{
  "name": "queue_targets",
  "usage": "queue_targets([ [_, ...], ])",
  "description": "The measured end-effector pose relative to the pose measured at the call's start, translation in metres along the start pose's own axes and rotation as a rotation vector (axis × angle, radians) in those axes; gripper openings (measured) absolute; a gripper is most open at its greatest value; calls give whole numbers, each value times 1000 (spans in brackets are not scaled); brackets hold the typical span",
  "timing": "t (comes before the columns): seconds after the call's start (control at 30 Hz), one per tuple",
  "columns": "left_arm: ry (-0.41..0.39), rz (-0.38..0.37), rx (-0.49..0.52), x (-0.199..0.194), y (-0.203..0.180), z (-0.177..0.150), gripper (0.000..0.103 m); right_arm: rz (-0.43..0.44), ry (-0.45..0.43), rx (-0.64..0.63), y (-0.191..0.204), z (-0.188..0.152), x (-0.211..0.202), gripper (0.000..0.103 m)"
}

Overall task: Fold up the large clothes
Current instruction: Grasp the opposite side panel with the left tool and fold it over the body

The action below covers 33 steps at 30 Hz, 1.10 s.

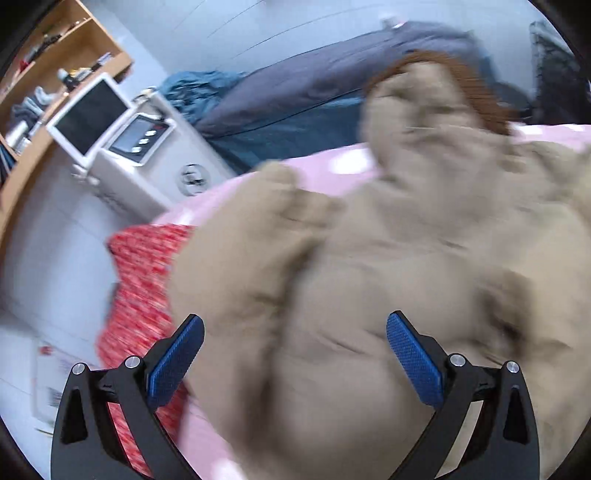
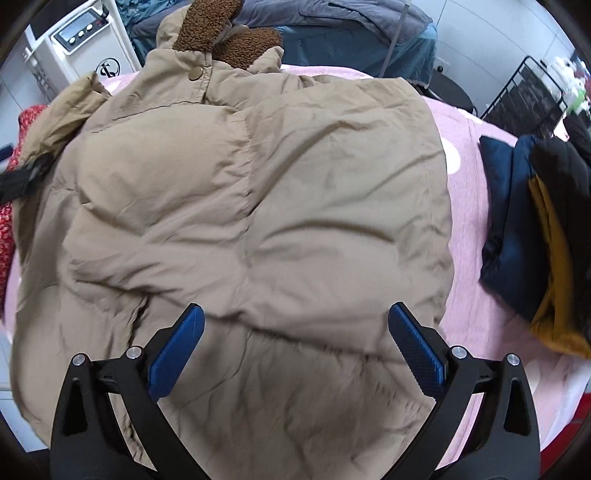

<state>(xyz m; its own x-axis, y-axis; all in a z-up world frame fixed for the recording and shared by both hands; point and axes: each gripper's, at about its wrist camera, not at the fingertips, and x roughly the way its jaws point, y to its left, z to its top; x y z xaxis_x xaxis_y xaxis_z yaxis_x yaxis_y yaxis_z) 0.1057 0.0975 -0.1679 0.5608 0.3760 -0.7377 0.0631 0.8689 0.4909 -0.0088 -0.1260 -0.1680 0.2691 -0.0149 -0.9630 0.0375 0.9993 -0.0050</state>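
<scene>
A large beige padded jacket [image 2: 258, 192] with a brown fleece-lined hood [image 2: 221, 33] lies spread on a pink bed cover [image 2: 469, 229], hood at the far end. My right gripper [image 2: 295, 314] hovers open over the jacket's near hem, nothing between its blue pads. In the left wrist view the same jacket [image 1: 369, 277] is blurred by motion, its hood [image 1: 443, 74] far right. My left gripper [image 1: 295, 325] is open above the jacket's left part, holding nothing. Part of that gripper shows as a black shape [image 2: 18, 181] at the jacket's left sleeve.
A red patterned garment [image 1: 144, 280] lies at the bed's left edge. Folded dark blue, black and mustard clothes [image 2: 535, 240] are stacked at the right. A white cabinet with a display [image 1: 140, 147], wooden shelves [image 1: 55, 55], a grey-blue bedding heap [image 1: 314, 85] and a black wire rack [image 2: 524, 96] surround the bed.
</scene>
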Motion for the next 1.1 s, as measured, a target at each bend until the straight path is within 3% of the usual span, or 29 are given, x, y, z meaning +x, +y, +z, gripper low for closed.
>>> queue_targets([
  [0.13,97,59,51,55,19,30,97,15,10,19,-8,0,-1,98],
  [0.2,193,12,96,80,18,36,95,10,19,22,-9,-4,-3,98],
  [0.27,213,-24,105,91,17,32,94,-5,32,18,-6,-7,-3,98],
  [0.37,215,-51,48,96,30,31,77,-18,35,15,-10,-10,-3,98],
  [0.5,199,-147,-136,88,64,34,48,-26,37,20,-12,-14,-3,98],
  [0.53,199,-178,-188,86,75,35,44,-19,43,27,-14,-15,-1,98],
  [0.6,187,-224,-232,81,86,37,31,3,51,47,-13,-15,0,98],
  [0.7,158,-312,-300,65,97,36,22,42,55,74,-12,-11,2,98],
  [0.87,101,-609,-494,18,106,28,20,65,38,68,-6,-2,-1,98],
  [1.0,33,-764,-436,-29,75,15,20,78,26,65,-1,0,-5,98],
  [1.1,32,-782,-295,-61,20,-5,20,84,11,72,-2,-1,-8,98],
])
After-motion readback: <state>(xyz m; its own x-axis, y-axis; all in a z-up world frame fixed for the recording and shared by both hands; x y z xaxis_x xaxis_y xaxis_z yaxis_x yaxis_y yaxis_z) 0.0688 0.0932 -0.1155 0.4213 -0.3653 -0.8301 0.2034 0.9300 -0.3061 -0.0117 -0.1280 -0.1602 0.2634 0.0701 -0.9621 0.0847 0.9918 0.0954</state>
